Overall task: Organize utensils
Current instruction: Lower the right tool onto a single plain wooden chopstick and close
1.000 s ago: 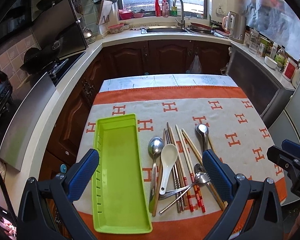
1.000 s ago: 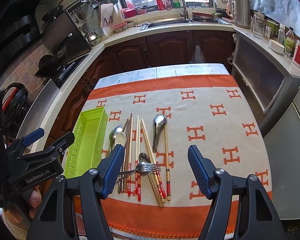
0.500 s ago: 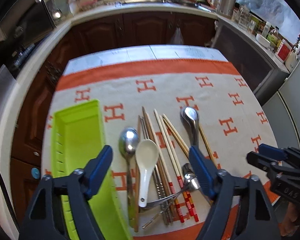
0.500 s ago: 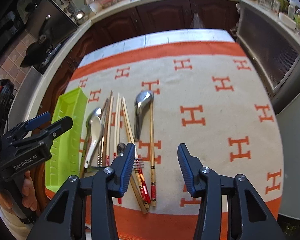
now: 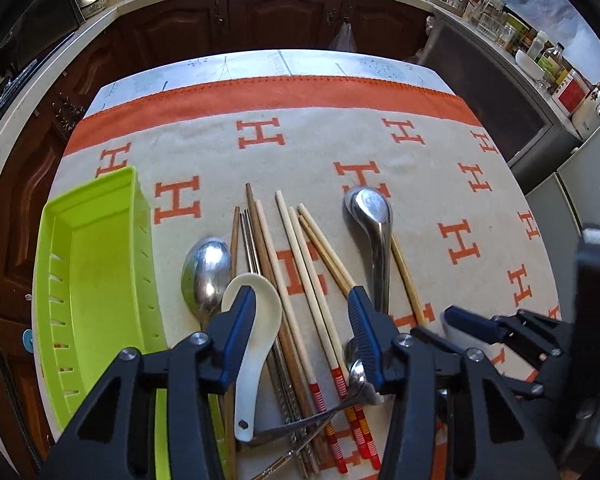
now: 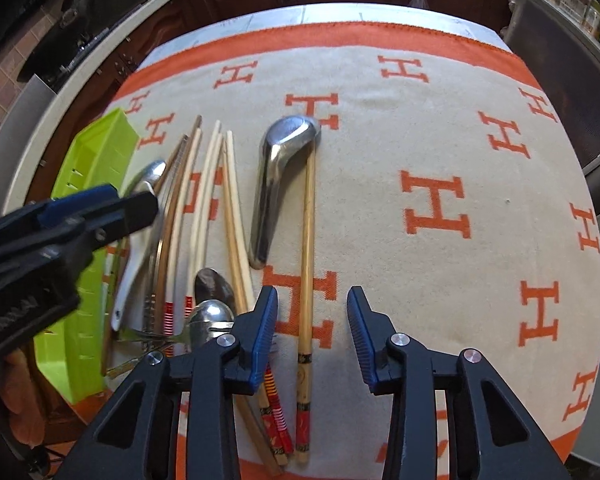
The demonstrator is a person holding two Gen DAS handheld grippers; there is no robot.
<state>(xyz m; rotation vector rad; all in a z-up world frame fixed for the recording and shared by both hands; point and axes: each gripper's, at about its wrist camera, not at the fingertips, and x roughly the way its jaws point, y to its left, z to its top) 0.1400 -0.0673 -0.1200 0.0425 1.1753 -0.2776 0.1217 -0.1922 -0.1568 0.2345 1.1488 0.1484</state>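
While both tools descend on the utensil pile, neither holds anything yet.

Left wrist view: the left tool (image 5: 302, 330) has its jaws closing, still apart, straddling the pale wooden chopsticks with red-striped ends (image 5: 308, 280) and the dark brown chopsticks (image 5: 270, 272); the white ceramic soup spoon (image 5: 252, 320) lies under its left finger (image 5: 236, 340). The lime-green slotted plastic tray (image 5: 96, 280) sits empty just left of the pile on the orange-and-cream H-pattern cloth (image 5: 320, 140) over the surface. Best bet: centre on one pair of chopsticks, pinch mid-shaft, avoid catching the spoon's bowl.

Right wrist view: the right tool (image 6: 312, 336) has its jaws closing, still apart, with the single bamboo chopstick with a red decorated end (image 6: 308, 260) between them, pads not pressing. The steel ladle-style spoon (image 6: 276, 184) lies touching that chopstick near its tip. The grip should probably land low on the shaft, clear of the spoon, then lift straight so the stick doesn't roll.
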